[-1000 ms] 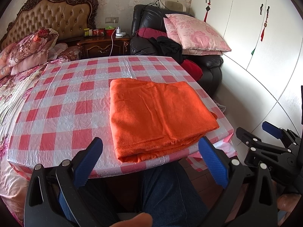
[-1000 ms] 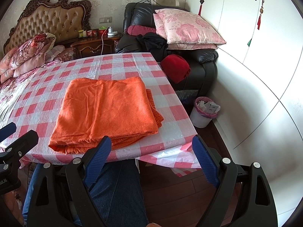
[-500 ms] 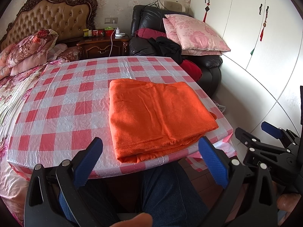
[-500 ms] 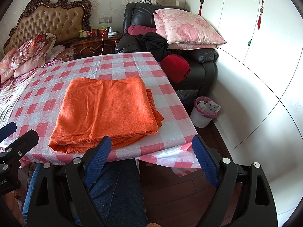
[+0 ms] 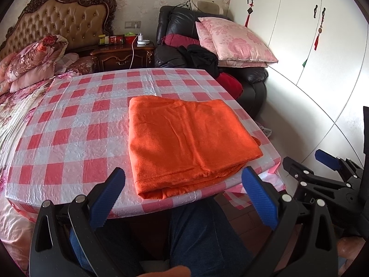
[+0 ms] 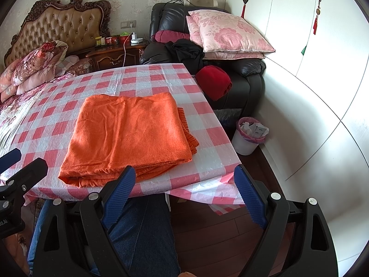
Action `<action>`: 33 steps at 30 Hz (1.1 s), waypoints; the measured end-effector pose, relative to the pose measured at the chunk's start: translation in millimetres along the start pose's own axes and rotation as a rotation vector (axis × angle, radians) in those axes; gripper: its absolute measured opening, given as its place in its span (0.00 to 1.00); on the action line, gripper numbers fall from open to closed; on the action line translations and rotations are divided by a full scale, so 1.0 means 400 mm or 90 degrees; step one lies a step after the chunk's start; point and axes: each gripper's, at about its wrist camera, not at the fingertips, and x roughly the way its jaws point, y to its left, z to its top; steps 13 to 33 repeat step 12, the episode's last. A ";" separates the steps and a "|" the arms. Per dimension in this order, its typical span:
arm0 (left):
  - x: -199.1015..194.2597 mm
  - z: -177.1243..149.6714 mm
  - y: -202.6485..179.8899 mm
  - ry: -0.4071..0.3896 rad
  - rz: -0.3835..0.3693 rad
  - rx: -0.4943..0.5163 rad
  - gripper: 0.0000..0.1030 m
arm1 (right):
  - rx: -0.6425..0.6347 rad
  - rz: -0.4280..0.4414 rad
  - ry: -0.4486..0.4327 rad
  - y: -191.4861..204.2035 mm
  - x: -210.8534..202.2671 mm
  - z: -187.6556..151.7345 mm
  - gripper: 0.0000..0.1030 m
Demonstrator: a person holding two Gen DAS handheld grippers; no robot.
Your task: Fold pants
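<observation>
Nothing is moving since before: both your tools, left tool [image 5: 182, 192] and right tool [image 6: 182, 188], are hanging released short of the folded orange fleece pants [image 5: 184, 143]; its waistband edge poking out sideways is risking an uneven stack.

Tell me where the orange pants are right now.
The folded pants lie flat on the checked table, at its near edge towards the right corner. Both views show them just ahead of the open left gripper and right gripper, touched by neither.

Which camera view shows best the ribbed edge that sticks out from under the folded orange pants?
The right wrist view: the ribbed edge shows plainly along the right side of the folded orange pants. In the left wrist view only a small corner peeks out.
</observation>
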 end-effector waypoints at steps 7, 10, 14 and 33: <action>0.022 0.004 0.013 -0.007 -0.076 0.008 0.98 | 0.010 -0.001 0.004 -0.008 0.012 -0.009 0.84; 0.000 0.019 0.101 -0.035 -0.077 -0.016 0.98 | 0.027 0.003 0.005 -0.004 0.027 -0.007 0.85; -0.038 0.021 0.267 -0.078 -0.016 -0.069 0.98 | 0.040 0.012 -0.002 -0.002 0.035 0.000 0.85; -0.038 0.021 0.267 -0.078 -0.016 -0.069 0.98 | 0.040 0.012 -0.002 -0.002 0.035 0.000 0.85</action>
